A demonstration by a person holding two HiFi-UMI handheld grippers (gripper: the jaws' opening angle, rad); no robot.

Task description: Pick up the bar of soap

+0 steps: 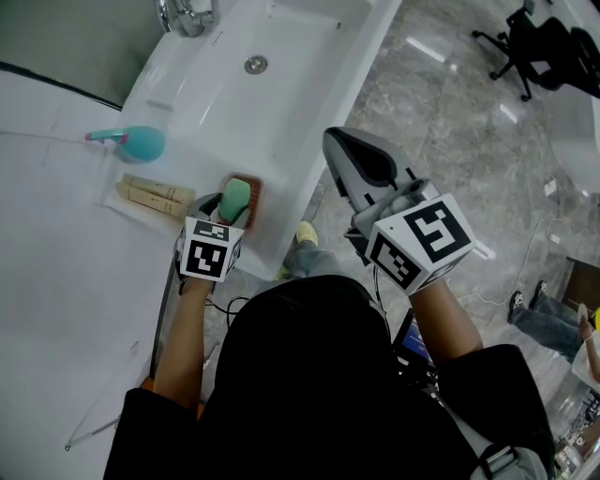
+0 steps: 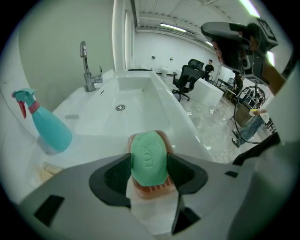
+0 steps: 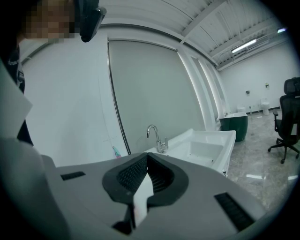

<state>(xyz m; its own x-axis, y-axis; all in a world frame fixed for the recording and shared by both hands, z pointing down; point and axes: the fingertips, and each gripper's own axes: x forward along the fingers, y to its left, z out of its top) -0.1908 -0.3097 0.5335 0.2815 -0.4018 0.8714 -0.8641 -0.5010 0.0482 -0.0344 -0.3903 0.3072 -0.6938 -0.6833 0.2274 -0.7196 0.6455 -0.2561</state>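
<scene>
The green bar of soap [image 2: 149, 158] sits between the black pads of my left gripper [image 2: 149, 164], which is shut on it. Right under it shows the orange-brown soap dish [image 2: 154, 190]; I cannot tell whether the soap still touches it. In the head view the soap [image 1: 234, 199] stands tilted over the dish [image 1: 251, 187] at the counter's front edge, with the left gripper [image 1: 230, 206] around it. My right gripper [image 1: 349, 148] hangs over the floor to the right of the counter. Its jaws meet at the tips [image 3: 146, 158], shut on nothing.
A teal spray bottle [image 1: 141, 142] stands left of the dish, and two beige tubes [image 1: 155, 195] lie on a white tray. The white sink basin [image 1: 272, 42] with faucet [image 1: 187, 14] lies beyond. The counter edge [image 1: 309, 187] drops to a marble floor; an office chair [image 1: 534, 47] is far right.
</scene>
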